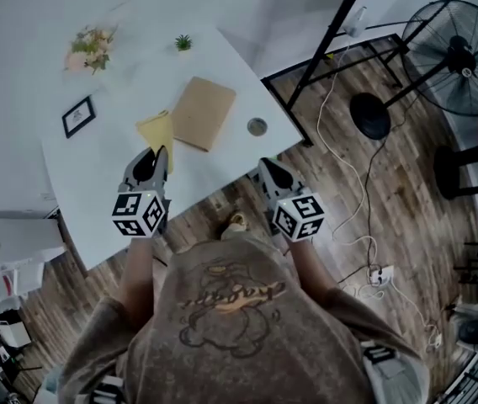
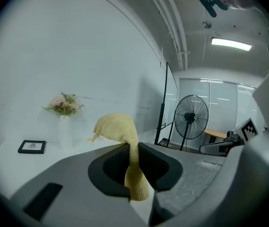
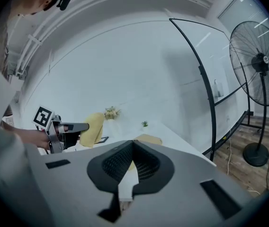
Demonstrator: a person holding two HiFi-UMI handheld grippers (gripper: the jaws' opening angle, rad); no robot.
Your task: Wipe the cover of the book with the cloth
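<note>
A tan book [image 1: 203, 112] lies flat on the white table [image 1: 96, 192], and its corner shows past my right jaws [image 3: 149, 138]. A yellow cloth [image 1: 158, 130] hangs just left of the book, pinched in my left gripper [image 1: 156, 162]. In the left gripper view the cloth [image 2: 121, 129] rises out from between the shut jaws of the left gripper [image 2: 133, 148] and flops over. My right gripper [image 1: 270, 173] hovers at the table's near edge, right of the book. Its jaws [image 3: 132, 143] are shut with nothing between them. The right gripper view also takes in the left gripper [image 3: 73, 126] with the cloth [image 3: 94, 127].
A framed picture [image 1: 78, 115], a vase of flowers [image 1: 92, 47] and a small plant [image 1: 183, 43] stand at the table's far side. A round cable hole [image 1: 257, 126] lies right of the book. A standing fan [image 1: 458, 55], cables and a black pole stand on the wooden floor to the right.
</note>
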